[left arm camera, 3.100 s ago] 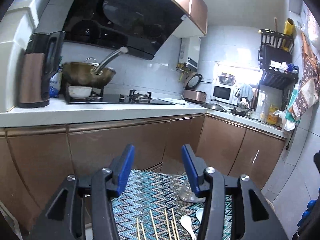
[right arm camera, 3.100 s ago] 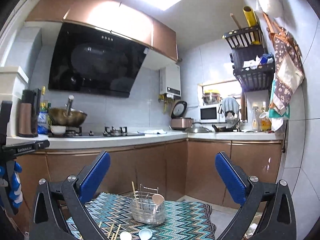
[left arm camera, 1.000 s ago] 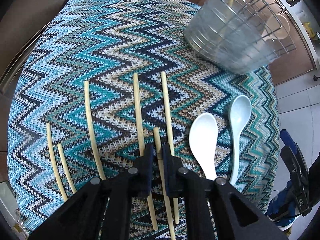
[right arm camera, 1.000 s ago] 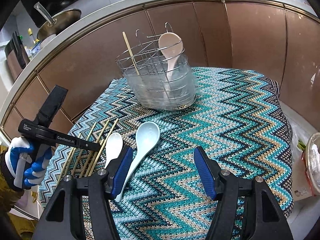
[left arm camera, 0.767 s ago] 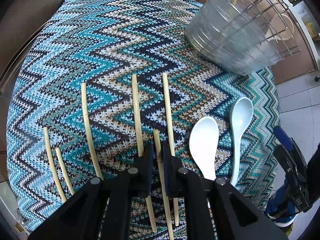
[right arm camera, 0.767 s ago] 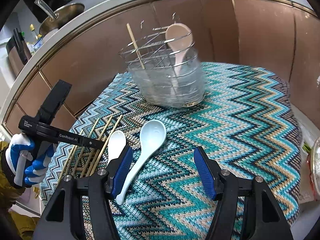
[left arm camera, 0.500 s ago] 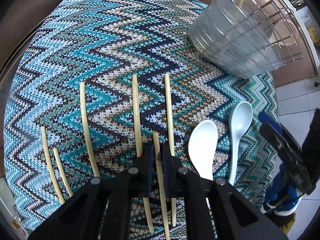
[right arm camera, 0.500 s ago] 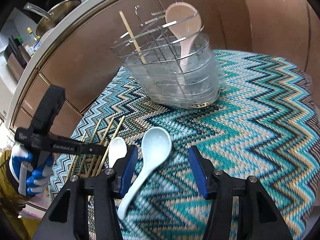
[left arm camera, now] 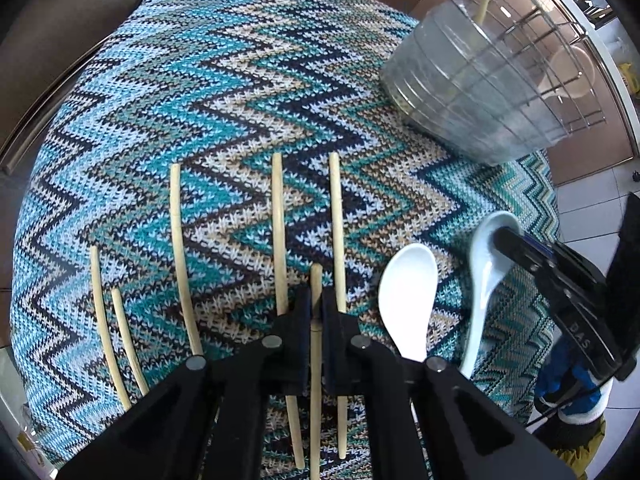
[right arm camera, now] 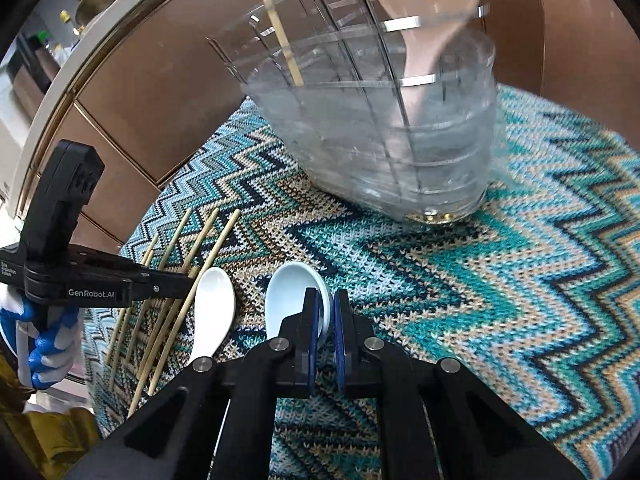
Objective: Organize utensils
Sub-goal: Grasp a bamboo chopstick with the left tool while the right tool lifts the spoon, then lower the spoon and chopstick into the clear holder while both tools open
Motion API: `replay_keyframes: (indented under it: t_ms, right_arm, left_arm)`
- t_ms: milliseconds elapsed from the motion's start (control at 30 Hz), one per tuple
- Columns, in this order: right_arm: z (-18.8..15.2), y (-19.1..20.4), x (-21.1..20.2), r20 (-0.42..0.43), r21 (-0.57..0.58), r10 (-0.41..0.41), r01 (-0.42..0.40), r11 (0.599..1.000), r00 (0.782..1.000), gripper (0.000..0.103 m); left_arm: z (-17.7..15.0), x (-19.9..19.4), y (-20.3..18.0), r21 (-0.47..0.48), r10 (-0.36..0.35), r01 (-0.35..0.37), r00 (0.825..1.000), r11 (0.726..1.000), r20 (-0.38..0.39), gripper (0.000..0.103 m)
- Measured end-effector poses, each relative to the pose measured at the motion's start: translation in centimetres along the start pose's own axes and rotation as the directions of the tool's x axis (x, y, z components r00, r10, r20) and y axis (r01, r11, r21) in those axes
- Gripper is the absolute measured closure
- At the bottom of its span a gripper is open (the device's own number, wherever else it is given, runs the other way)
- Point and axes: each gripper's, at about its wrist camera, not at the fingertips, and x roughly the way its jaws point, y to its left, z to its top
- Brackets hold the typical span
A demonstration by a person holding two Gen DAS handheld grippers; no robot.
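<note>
Several wooden chopsticks (left arm camera: 277,224) lie side by side on the zigzag cloth (left arm camera: 208,92). My left gripper (left arm camera: 316,304) is shut on one short chopstick (left arm camera: 316,280). A white spoon (left arm camera: 406,296) and a pale blue spoon (left arm camera: 486,272) lie to their right. My right gripper (right arm camera: 325,308) is shut on the rim of the pale blue spoon's bowl (right arm camera: 288,296); the white spoon (right arm camera: 212,312) lies just to its left. The wire and clear plastic utensil holder (right arm camera: 392,136) stands behind, with one chopstick (right arm camera: 276,24) and a pink spoon (right arm camera: 424,32) in it.
Brown cabinet doors (right arm camera: 160,92) run close behind the cloth-covered table. The holder (left arm camera: 492,92) stands near the table's far right corner in the left wrist view. The floor tiles (left arm camera: 584,196) show past the right edge.
My right gripper has moved forward and down and has shut on the pale blue spoon's bowl. My left gripper stays shut on the short chopstick.
</note>
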Motion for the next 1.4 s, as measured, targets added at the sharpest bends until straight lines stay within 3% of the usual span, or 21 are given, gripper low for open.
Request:
replay_keyframes:
  t_ms: [267,400,533,667,767,833,933,1100,1167,1267,1400]
  right_arm:
    - [-1.9,2.6,-6.4,0.121,-0.040,-0.117,0.123,0.992,0.986,0.097]
    - [-3.0,4.4,-9.2,0.171,-0.060,-0.166,0.178,0.982,0.971,0.097]
    - [-4.5,6.7,-12.3,0.225,-0.067,-0.205,0.225,0.972,0.953,0.097]
    - [-5.7,9.1,-15.0,0.284,-0.062,-0.234,0.261,0.963,0.930,0.097]
    - [-5.9,10.8,-17.5,0.346,-0.061,-0.257,0.295,0.953,0.902,0.097]
    - [-5.4,11.7,-18.9,0.387,-0.060,-0.271,0.317,0.946,0.881,0.097]
    - [-3.9,13.0,-20.9,0.465,-0.050,-0.300,0.363,0.931,0.833,0.097]
    - [0.8,13.0,-22.8,0.586,-0.004,-0.342,0.425,0.905,0.734,0.097]
    - [3.1,12.1,-22.9,0.635,0.033,-0.369,0.454,0.891,0.679,0.097]
    - [5.8,10.3,-21.9,0.675,0.084,-0.408,0.486,0.870,0.614,0.097]
    - [8.3,7.7,-19.0,0.685,0.129,-0.466,0.535,0.835,0.561,0.097]
  left_arm:
    - [-2.6,-4.1,0.2,0.032,-0.049,0.046,0.993,0.998,0.108,0.098]
    - [-4.7,-7.8,0.3,0.080,-0.075,0.060,0.976,0.995,0.204,0.098]
    - [-6.2,-11.6,0.3,0.111,-0.130,0.101,0.945,0.989,0.301,0.098]
    - [-8.1,-15.8,0.4,0.131,-0.185,0.144,0.898,0.981,0.400,0.098]
    - [-8.2,-18.9,-0.4,0.139,-0.224,0.179,0.851,0.974,0.474,0.098]
    - [-7.7,-21.5,-1.0,0.150,-0.247,0.196,0.807,0.969,0.537,0.098]
    - [-6.5,-25.1,-2.2,0.183,-0.287,0.221,0.724,0.958,0.627,0.098]
    - [-1.9,-28.8,-5.5,0.225,-0.325,0.238,0.589,0.945,0.740,0.098]
    - [0.5,-29.0,-6.6,0.224,-0.325,0.246,0.543,0.943,0.774,0.098]
    - [3.5,-28.3,-8.2,0.200,-0.289,0.225,0.497,0.954,0.818,0.098]
    - [7.5,-25.3,-9.8,0.154,-0.220,0.179,0.456,0.972,0.862,0.098]
